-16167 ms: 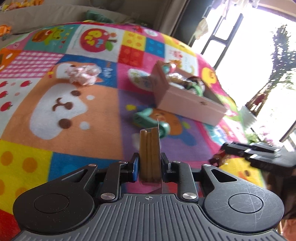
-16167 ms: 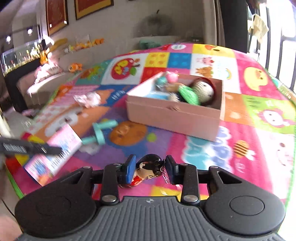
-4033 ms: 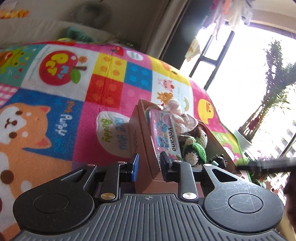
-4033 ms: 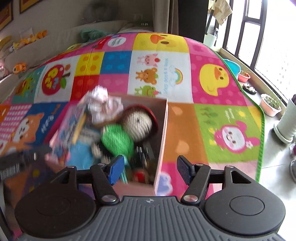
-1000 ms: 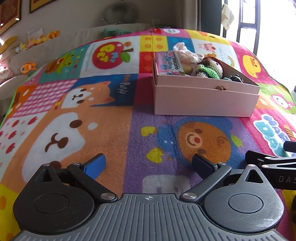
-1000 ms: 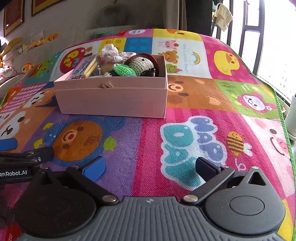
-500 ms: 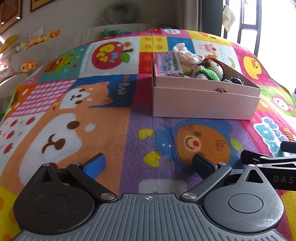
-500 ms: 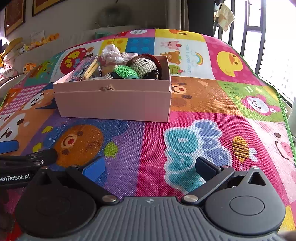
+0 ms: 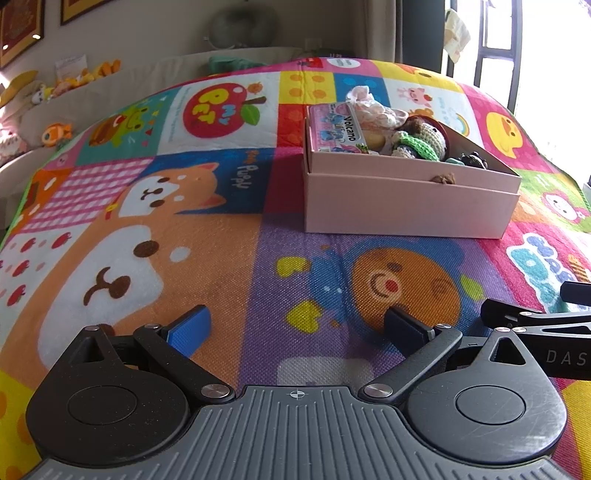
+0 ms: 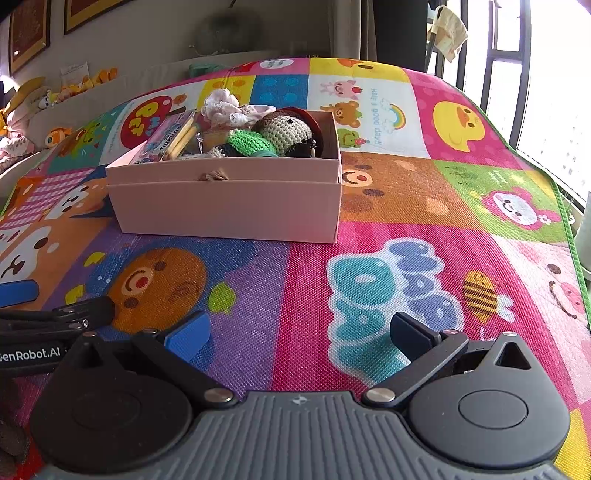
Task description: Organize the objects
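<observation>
A pink cardboard box [image 9: 406,206] [image 10: 229,206] stands on the colourful play mat [image 9: 207,251] [image 10: 406,192]. It holds a "Volcano" packet [image 9: 334,127] [image 10: 162,142], a crumpled pink-white cloth [image 9: 365,105] [image 10: 225,105], a crocheted doll with green knit [image 9: 421,138] [image 10: 280,134] and small dark items. My left gripper [image 9: 297,326] hovers open over the mat, well short of the box. My right gripper [image 10: 299,334] is open too, nothing between its fingers, right of the left one. Each gripper's side shows at the other view's edge.
A beige sofa [image 9: 155,74] with plush toys [image 9: 55,133] runs along the mat's far side. Framed pictures [image 9: 18,26] hang on the wall. Bright windows with dark bars [image 10: 517,74] stand at the right, past the mat's green edge [image 10: 565,206].
Both grippers have drifted slightly closer to the box and a little leftward over the last second. Both stay open and empty; earlier they held a packet and a doll keychain.
</observation>
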The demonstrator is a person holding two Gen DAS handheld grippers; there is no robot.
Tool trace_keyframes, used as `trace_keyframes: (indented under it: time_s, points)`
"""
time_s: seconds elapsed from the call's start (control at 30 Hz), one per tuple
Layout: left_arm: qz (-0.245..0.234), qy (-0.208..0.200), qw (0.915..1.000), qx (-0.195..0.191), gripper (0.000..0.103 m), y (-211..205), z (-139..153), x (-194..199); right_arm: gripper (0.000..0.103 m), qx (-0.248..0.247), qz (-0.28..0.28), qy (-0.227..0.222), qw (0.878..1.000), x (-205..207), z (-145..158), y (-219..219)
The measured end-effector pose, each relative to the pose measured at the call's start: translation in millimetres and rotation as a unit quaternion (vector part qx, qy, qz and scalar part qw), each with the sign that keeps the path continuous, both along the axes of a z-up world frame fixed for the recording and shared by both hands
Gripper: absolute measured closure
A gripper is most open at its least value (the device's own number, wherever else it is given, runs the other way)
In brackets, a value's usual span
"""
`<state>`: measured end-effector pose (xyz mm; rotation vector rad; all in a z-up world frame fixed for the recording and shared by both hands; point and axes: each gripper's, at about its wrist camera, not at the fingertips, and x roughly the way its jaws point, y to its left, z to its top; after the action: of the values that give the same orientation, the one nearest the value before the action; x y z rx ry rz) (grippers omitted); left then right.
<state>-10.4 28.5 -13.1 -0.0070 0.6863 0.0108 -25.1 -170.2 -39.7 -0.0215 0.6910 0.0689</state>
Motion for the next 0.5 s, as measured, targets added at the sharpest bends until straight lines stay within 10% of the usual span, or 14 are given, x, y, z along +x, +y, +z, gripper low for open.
trace_keyframes:
  time_s: [0.5]
  points:
    - [0.0,0.0,1.0,-0.002,0.001,0.9,-0.3,0.5,0.0,0.002,0.0,0.001,1.0,0.8,-0.3,-0.3]
